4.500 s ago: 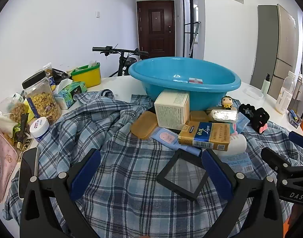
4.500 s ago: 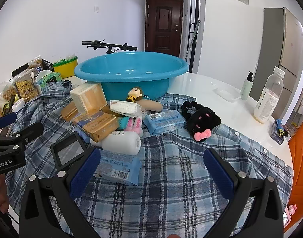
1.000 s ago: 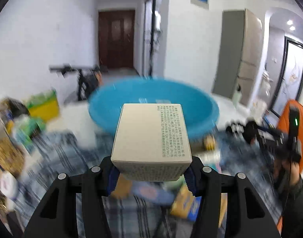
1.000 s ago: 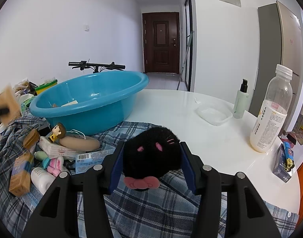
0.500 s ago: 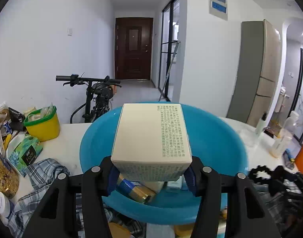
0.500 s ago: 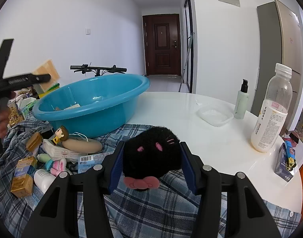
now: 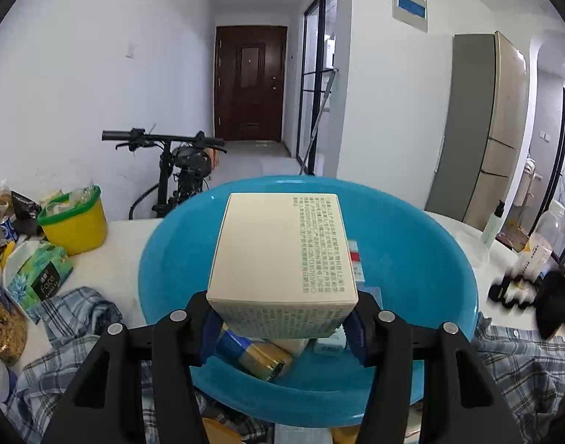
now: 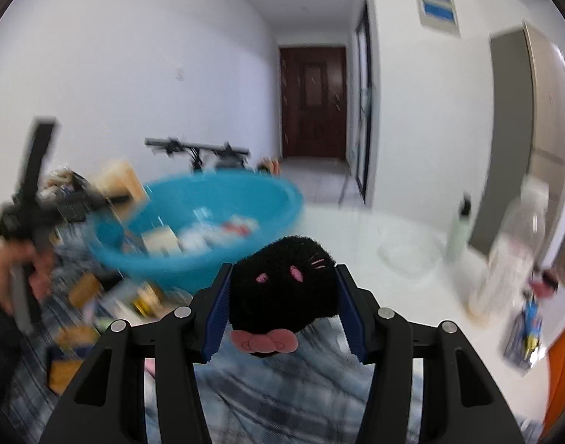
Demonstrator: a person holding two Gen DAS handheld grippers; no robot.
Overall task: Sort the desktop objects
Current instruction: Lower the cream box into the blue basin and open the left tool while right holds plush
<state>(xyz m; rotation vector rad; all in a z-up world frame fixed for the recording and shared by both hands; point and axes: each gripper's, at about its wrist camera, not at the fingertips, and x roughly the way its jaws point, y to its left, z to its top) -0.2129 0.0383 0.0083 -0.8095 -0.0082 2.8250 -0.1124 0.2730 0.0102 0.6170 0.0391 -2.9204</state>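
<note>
My left gripper [image 7: 282, 327] is shut on a cream cardboard box [image 7: 282, 259] and holds it over the blue basin [image 7: 423, 259], which has a gold can [image 7: 260, 357] and small packs inside. My right gripper [image 8: 282, 310] is shut on a black plush toy [image 8: 282, 285] with a pink bow and holds it above the plaid shirt [image 8: 282, 399], to the right of the basin [image 8: 208, 222]. The left gripper with its box shows blurred at the left of the right wrist view [image 8: 108, 188].
A yellow tub [image 7: 75, 222], a tissue pack [image 7: 38, 277] and snack jars stand at the left. A plastic bottle [image 8: 504, 259], a pump bottle [image 8: 458, 233] and a clear dish [image 8: 408, 255] stand on the white table at the right. Loose boxes lie on the shirt [image 8: 79, 296].
My left gripper took the cream box off the pile and carried it over the basin. My right gripper took the black plush and has lifted it higher, toward the basin.
</note>
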